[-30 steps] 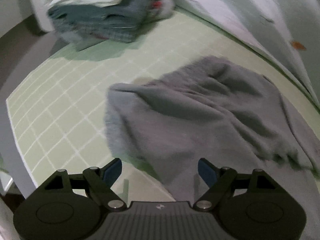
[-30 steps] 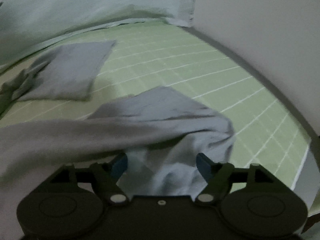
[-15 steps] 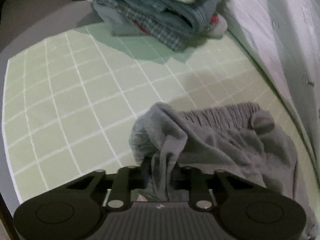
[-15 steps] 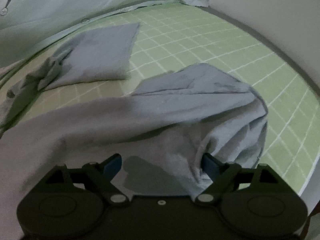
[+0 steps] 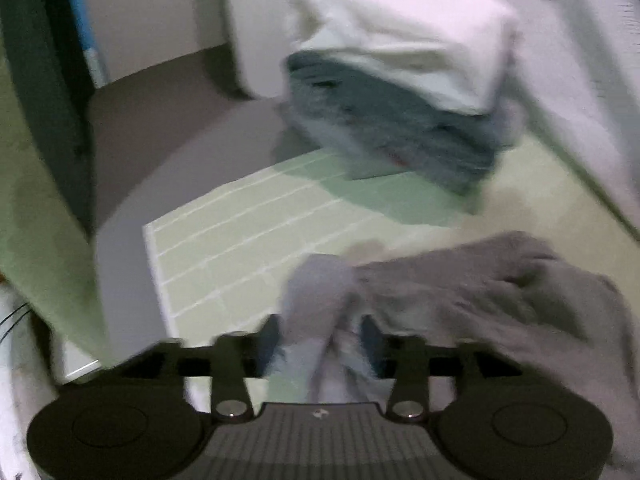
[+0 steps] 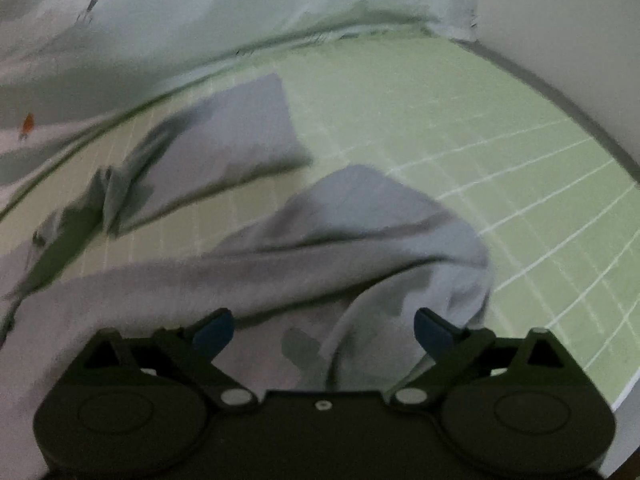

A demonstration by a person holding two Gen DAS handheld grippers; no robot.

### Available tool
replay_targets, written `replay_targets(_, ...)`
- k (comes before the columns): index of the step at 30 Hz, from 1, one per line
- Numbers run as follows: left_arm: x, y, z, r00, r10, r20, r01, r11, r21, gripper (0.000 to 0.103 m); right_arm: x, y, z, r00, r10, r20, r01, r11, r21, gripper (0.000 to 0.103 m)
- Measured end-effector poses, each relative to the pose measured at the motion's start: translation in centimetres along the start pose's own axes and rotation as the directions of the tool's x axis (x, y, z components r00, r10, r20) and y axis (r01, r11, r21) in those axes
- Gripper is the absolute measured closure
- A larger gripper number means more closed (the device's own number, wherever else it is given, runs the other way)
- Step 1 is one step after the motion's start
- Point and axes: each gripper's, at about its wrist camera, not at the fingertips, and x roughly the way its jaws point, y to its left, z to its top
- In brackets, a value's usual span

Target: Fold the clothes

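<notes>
On green gridded mat [image 5: 240,232] | left tongs [image 5: 320,336] pinch soft grey garment [image 5: 500,292] | right tongs [image 6: 324,326] spread, empty

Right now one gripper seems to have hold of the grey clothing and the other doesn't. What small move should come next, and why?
Probably close the right gripper on the grey garment. Its jaws stand wide open with cloth bunched between them, while the left gripper already pinches a fold of the same garment. With both ends held, the piece could be lifted and spread on the green checked mat for folding.
</notes>
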Motion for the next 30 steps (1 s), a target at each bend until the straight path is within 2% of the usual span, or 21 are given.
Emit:
replay_targets(1, -0.8, -0.5, -0.3, 0.999, -0.029, 0.019, 0.028, 1.000, 0.011, 0.035, 0.1, -0.5, 0.4, 1.000, -0.008, 0.011, 0.008, 1.000, 0.010, 0.005)
replay_targets(2, -1.6, -1.2, -0.7, 0.998, -0.046, 0.040, 0.045, 0.999, 0.028, 0.032, 0.1, -1.0, 0.7, 1.000, -0.016, 0.023, 0.016, 1.000, 0.020, 0.005)
replay_targets(4, -3.1, -3.0, -1.5, 0.994, -0.080, 0.071, 0.075, 0.994, 0.074, 0.029, 0.3, -2.0, 1.5, 0.998, -0.033, 0.045, 0.031, 0.999, 0.041, 0.005)
replay_targets(8, -5.2, -7.2, -3.4, 0.981, -0.186, 0.060, 0.175, 0.971, 0.163, 0.027, 1.4, -2.9, 3.2, 0.995, -0.060, 0.077, 0.057, 0.998, 0.029, 0.005)
replay_targets(10, -6.3, -9.1, -4.5, 0.969, -0.244, 0.038, 0.233, 0.955, 0.183, 0.027, 2.0, -3.2, 4.3, 0.995, -0.045, 0.088, 0.043, 0.999, 0.028, 0.010)
replay_targets(12, -7.3, -10.9, -5.6, 0.956, -0.292, 0.011, 0.285, 0.938, 0.197, 0.027, 2.7, -3.4, 5.4, 0.996, 0.001, 0.088, -0.006, 0.998, 0.056, 0.026)
replay_targets(15, -8.7, -13.7, -7.3, 0.931, -0.365, -0.031, 0.362, 0.904, 0.227, 0.027, 4.5, -3.9, 6.3, 0.997, 0.068, 0.048, -0.073, 0.990, 0.122, 0.044)
replay_targets(19, -10.7, -17.1, -9.6, 0.901, -0.427, -0.077, 0.430, 0.852, 0.299, 0.027, 7.1, -3.2, 6.5, 0.993, 0.116, -0.031, -0.110, 0.982, 0.156, 0.050)
replay_targets(21, -11.4, -18.3, -10.7, 0.892, -0.442, -0.098, 0.448, 0.830, 0.333, 0.027, 7.7, -2.7, 6.3, 0.994, 0.103, -0.036, -0.097, 0.985, 0.141, 0.061)
replay_targets(22, -11.6, -18.9, -11.3, 0.888, -0.446, -0.112, 0.456, 0.818, 0.352, 0.027, 7.7, -2.6, 6.4, 0.995, 0.094, -0.020, -0.091, 0.987, 0.135, 0.068)
replay_targets(23, -11.7, -19.3, -11.8, 0.884, -0.450, -0.126, 0.462, 0.806, 0.370, 0.027, 8.0, -2.6, 6.5, 0.995, 0.101, -0.026, -0.096, 0.985, 0.140, 0.090)
replay_targets(24, -11.7, -19.6, -12.1, 0.883, -0.449, -0.136, 0.465, 0.796, 0.387, 0.027, 8.2, -2.7, 6.7, 0.994, 0.108, -0.031, -0.102, 0.984, 0.146, 0.096)
replay_targets(26, -12.0, -20.4, -12.9, 0.881, -0.446, -0.155, 0.467, 0.776, 0.423, 0.027, 8.4, -2.8, 7.3, 0.993, 0.115, -0.009, -0.113, 0.981, 0.159, 0.098)
replay_targets(28, -12.1, -20.9, -13.0, 0.883, -0.444, -0.155, 0.463, 0.765, 0.447, 0.027, 8.2, -1.7, 8.4, 0.994, 0.096, 0.044, -0.100, 0.989, 0.109, 0.099)
replay_targets(30, -12.2, -21.4, -13.1, 0.884, -0.441, -0.156, 0.459, 0.754, 0.470, 0.027, 7.4, 0.6, 9.6, 0.989, 0.094, 0.111, -0.096, 0.995, 0.008, 0.099)
